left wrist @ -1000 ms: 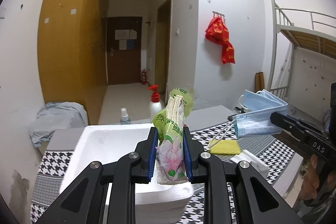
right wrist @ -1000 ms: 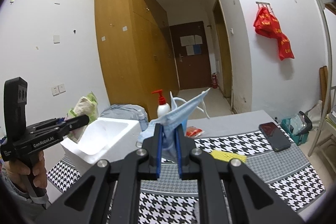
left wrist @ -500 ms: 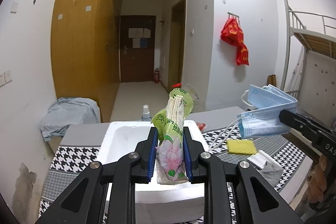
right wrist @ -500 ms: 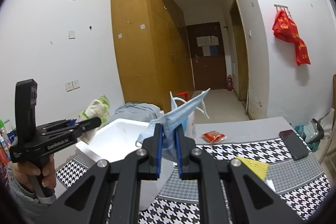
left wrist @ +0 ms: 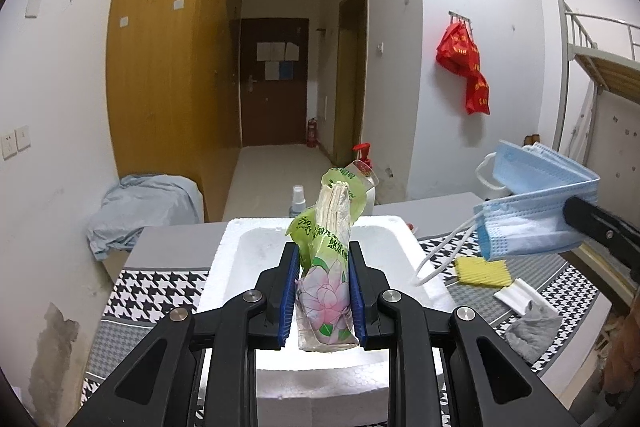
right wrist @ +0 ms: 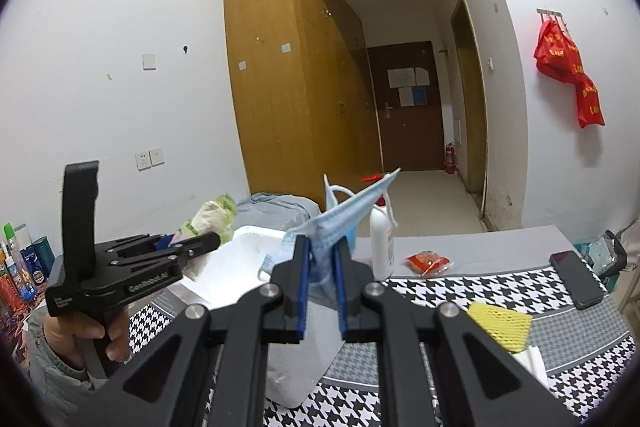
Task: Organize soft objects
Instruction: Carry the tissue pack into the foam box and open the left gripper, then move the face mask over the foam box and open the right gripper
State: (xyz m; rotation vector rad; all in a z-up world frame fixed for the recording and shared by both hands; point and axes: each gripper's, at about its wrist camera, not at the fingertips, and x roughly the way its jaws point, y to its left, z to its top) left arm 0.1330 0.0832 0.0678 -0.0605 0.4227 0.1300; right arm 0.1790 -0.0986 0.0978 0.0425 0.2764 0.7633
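A white-walled room with a tall wooden wardrobe (left wrist: 172, 67) on the left opens onto a corridor ending in a dark brown door (left wrist: 274, 83). A metal bunk bed (left wrist: 596, 67) stands at the far right, and red bags (left wrist: 464, 67) hang from a wall hook. In the foreground is a table (left wrist: 160, 291) covered in black-and-white houndstooth cloth, with a pale blue garment (left wrist: 140, 203) heaped beyond its left end. A white foam box (left wrist: 400, 239), open at the top, sits on the table. The left gripper (left wrist: 323, 301) hovers over the box, its blue-padded fingers clamped on an upright tissue pack (left wrist: 326, 291) with a pink flower print. The right gripper (right wrist: 322, 291), held above the table just right of the box, has its fingers pinched on a bunch of blue face masks (left wrist: 532, 211). On the cloth to the right lie a yellow sponge (left wrist: 482, 271), a grey rag (left wrist: 530, 331), a black phone (right wrist: 576, 279) and a small red packet (right wrist: 428, 262). A red-topped pump bottle (right wrist: 382, 239) stands behind the box.
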